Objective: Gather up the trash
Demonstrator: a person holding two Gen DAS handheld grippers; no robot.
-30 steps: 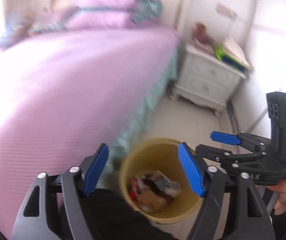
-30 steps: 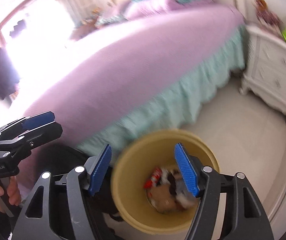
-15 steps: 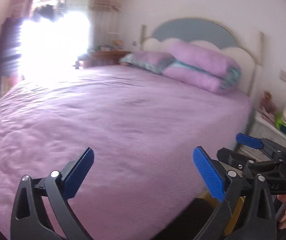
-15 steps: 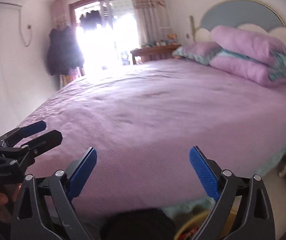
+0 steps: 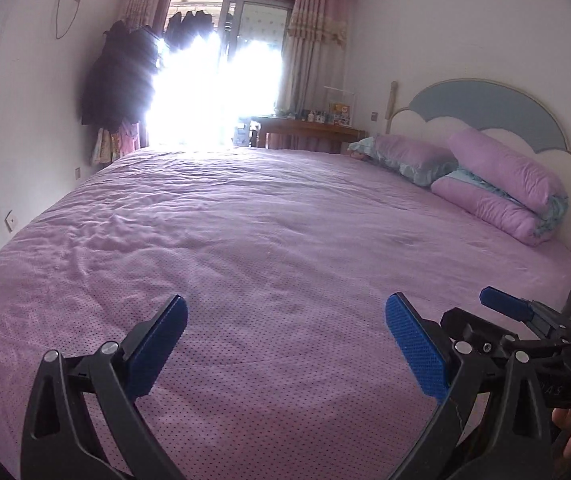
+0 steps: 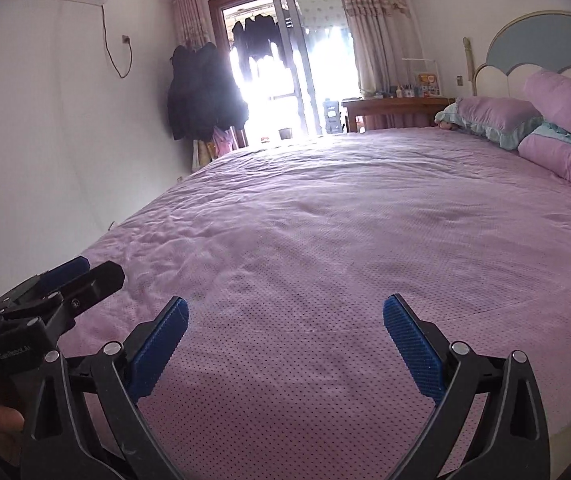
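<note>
My left gripper (image 5: 285, 340) is open and empty, held above the near edge of a wide bed with a purple cover (image 5: 265, 240). My right gripper (image 6: 285, 340) is open and empty too, over the same bed (image 6: 345, 240). Each gripper shows in the other's view: the right one at the right edge of the left wrist view (image 5: 525, 320), the left one at the left edge of the right wrist view (image 6: 45, 292). No trash and no bin are in view; the bed cover shows nothing lying on it.
Purple pillows (image 5: 501, 192) lie against a blue and white headboard (image 5: 485, 108) at the right. A wooden desk (image 5: 309, 130) stands beyond the bed by a bright balcony door (image 5: 213, 80). Dark coats (image 5: 119, 76) hang on the left wall.
Both grippers have swung up from the yellow bin of trash on the floor and now face across the bed. The bin has dropped out of view. Both stay open.
</note>
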